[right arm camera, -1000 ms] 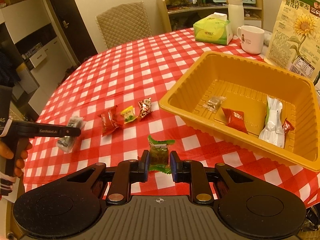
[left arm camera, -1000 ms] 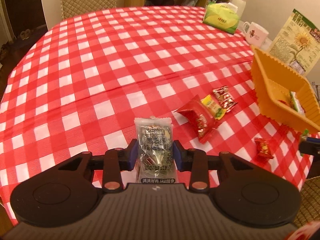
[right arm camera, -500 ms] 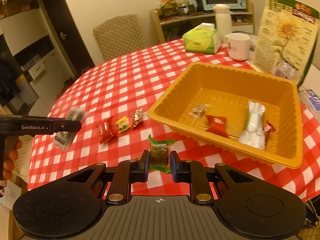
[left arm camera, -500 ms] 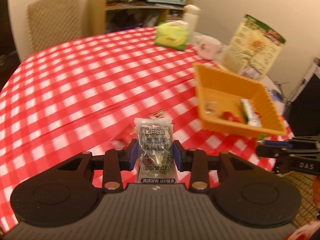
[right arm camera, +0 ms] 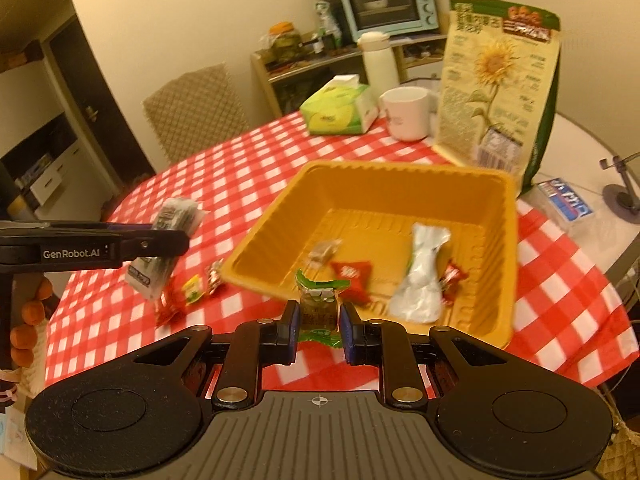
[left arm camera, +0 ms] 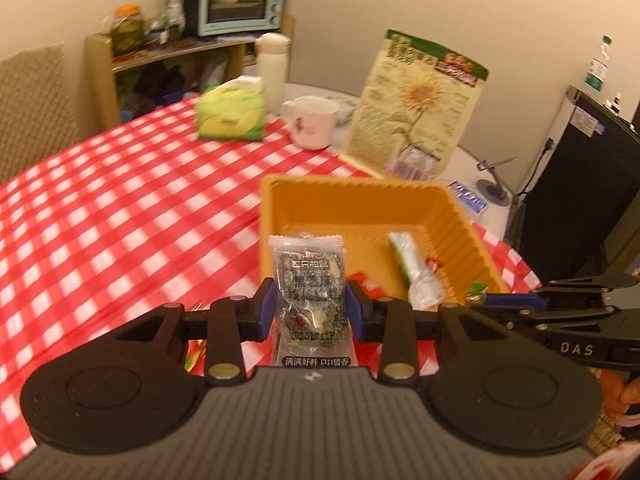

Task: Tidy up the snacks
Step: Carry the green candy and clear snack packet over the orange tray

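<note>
Left gripper (left arm camera: 311, 306) pinching a clear speckled nut packet (left arm camera: 310, 280) upright between its blue pads, held in the air in front of the orange tray (left arm camera: 352, 196). Right gripper (right arm camera: 319, 322) clamped on a small green-wrapped candy (right arm camera: 318, 304), near the tray's front wall. Inside the tray: a white-and-green packet (right arm camera: 420, 280), a red packet (right arm camera: 352, 274), a small red candy (right arm camera: 454, 276), a small clear wrapper (right arm camera: 324, 250). On the red-and-white checked tablecloth (right arm camera: 248, 176), left of the tray, three loose snacks in a cluster: a red one (right arm camera: 168, 306), a yellow one (right arm camera: 193, 289), a red-silver one (right arm camera: 214, 274), partly hidden behind the left gripper's packet in the right view. Behind the tray, standing close: a tall sunflower-seed bag (right arm camera: 496, 80), a white mug (right arm camera: 406, 114), a green tissue pack (right arm camera: 340, 110), a white thermos (right arm camera: 378, 60). Farther back, a shelf with a pale-blue toaster oven (right arm camera: 386, 6) and a padded chair (right arm camera: 196, 112). To the tray's right, a blue-and-white packet (right arm camera: 564, 200) on bare tabletop. Fingertips (right arm camera: 28, 312) on the left handle at the edge.
</note>
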A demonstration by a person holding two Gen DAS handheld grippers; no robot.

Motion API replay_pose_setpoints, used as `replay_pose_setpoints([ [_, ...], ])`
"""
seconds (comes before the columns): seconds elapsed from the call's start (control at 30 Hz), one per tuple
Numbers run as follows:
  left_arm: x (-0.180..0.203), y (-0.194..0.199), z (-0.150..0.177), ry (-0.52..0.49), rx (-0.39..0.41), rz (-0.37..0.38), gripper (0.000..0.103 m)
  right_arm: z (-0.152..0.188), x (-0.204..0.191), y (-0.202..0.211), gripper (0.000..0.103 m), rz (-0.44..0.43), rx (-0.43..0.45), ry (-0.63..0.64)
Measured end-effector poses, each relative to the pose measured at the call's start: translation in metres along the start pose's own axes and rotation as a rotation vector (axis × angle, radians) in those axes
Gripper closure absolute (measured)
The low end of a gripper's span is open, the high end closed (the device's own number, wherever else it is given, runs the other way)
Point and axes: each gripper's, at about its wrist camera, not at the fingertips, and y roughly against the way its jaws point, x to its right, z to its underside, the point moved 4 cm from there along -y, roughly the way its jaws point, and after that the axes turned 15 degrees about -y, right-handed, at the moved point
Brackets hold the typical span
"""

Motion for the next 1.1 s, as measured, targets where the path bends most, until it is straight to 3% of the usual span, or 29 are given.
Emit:
replay_pose_setpoints([
  [0.37, 0.016, -0.057, -0.048, -0.094, 0.001, 0.047, 0.07, -0.041, 0.021, -0.027, 0.081, 0.003, 0.02, -0.094],
  [0.7, 0.011, -0.12, -0.055, -0.12, -0.088, 0.083, 0.069, -0.06, 0.044, -0.063, 0.081, 0.045, 0.0, -0.163],
  [1.1, 0.013, -0.174, -0.049, -0.156, -0.189, 0.101, 0.069, -0.063, 0.06, -0.075, 0.081, 0.082, -0.012, -0.216],
])
